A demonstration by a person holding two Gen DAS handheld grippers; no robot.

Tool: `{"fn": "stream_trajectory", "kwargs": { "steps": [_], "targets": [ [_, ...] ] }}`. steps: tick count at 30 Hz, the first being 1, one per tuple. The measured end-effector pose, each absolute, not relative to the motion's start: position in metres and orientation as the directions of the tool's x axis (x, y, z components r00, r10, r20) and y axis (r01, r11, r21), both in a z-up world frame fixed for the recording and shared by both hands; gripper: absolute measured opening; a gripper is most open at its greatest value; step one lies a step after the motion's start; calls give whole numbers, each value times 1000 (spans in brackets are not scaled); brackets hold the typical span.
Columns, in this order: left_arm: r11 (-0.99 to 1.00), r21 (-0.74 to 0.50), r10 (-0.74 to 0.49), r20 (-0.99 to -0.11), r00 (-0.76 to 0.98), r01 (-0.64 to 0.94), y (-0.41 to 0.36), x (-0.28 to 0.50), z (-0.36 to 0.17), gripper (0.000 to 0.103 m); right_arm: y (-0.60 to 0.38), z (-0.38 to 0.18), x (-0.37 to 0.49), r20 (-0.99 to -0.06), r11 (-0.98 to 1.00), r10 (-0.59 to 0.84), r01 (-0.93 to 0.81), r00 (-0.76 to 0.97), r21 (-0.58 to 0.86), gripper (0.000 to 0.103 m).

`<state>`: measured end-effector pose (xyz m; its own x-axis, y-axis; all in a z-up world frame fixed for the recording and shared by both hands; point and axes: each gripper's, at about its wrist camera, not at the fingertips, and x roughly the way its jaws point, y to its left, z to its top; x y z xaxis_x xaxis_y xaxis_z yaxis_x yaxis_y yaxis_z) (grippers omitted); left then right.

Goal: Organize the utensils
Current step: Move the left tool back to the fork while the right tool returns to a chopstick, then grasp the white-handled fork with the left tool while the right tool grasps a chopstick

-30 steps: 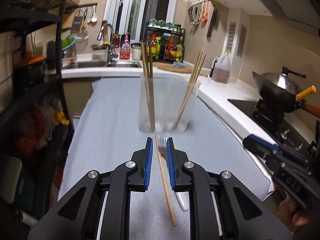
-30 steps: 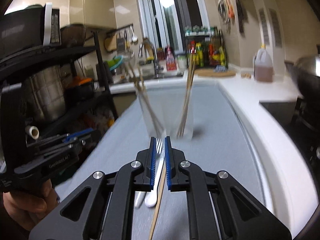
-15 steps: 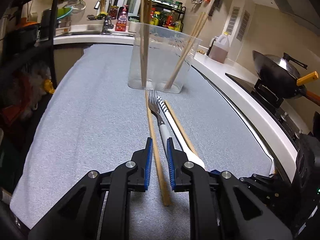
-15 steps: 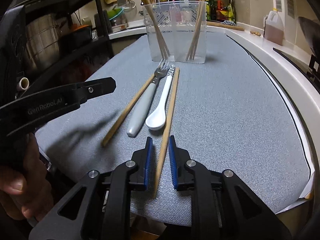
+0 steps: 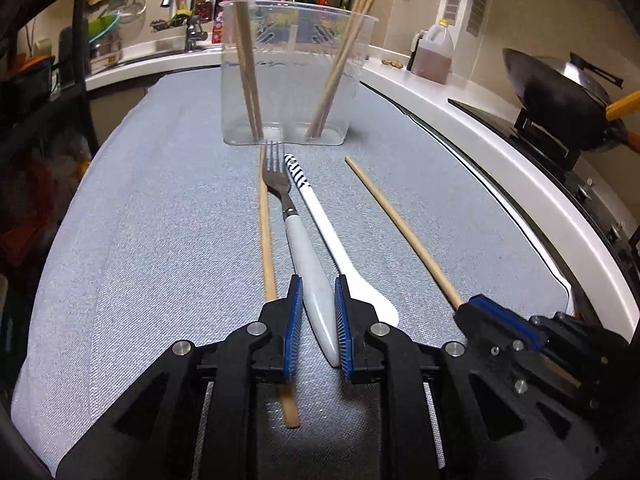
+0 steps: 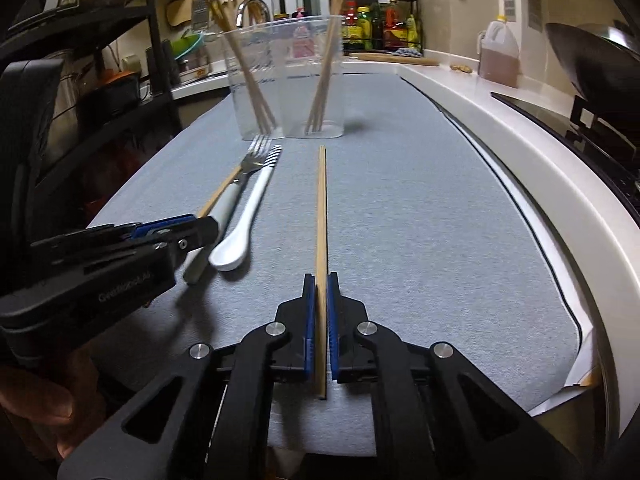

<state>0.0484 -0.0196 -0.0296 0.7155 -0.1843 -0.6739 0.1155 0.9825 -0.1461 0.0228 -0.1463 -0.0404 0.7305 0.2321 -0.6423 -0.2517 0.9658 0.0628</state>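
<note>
Wooden chopstick and white-handled fork both lie lengthwise toward the clear cup.

Right hand-held gripper (image 6: 318, 312) has its pads closed against the near end of a chopstick (image 6: 321, 216) whose far tip points at the cup (image 6: 286, 76). Left hand-held gripper (image 5: 316, 320) straddles the fork (image 5: 308, 264) handle, jaws not yet closed; its tines sit just before the cup, spoon (image 5: 340, 248) alongside on the grey surface (image 5: 160, 220).

Right-hand chopstick (image 6: 321, 216) now shifted rightward.

My right claw (image 6: 318, 316) pinches one chopstick (image 6: 321, 216). My left claw (image 5: 316, 320) straddles the fork (image 5: 298, 236), spoon (image 5: 332, 236) right, another chopstick (image 5: 266, 240) left; clear holder (image 5: 294, 72) ahead.
</note>
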Motion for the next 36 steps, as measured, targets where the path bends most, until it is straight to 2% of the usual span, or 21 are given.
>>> {"fn": "stream_trajectory", "kwargs": {
  "steps": [9,22,25,36],
  "targets": [
    [994,-43,-106,-679,727,105,-34,51,-27,17,-151,-43,26,-650,968,234,-238,723,84,7],
    [996,4,-60,-689,722,86,-39,54,-26,20,-152,-43,26,-651,967,237,-240,721,87,6],
    [996,2,-61,-703,708,88,-40,56,-30,23,-152,-43,26,-651,966,239,-242,721,88,6],
    [997,-46,-75,-669,739,59,-24,50,-17,18,-152,-43,27,-651,966,243,-240,720,95,6]
  ]
}}
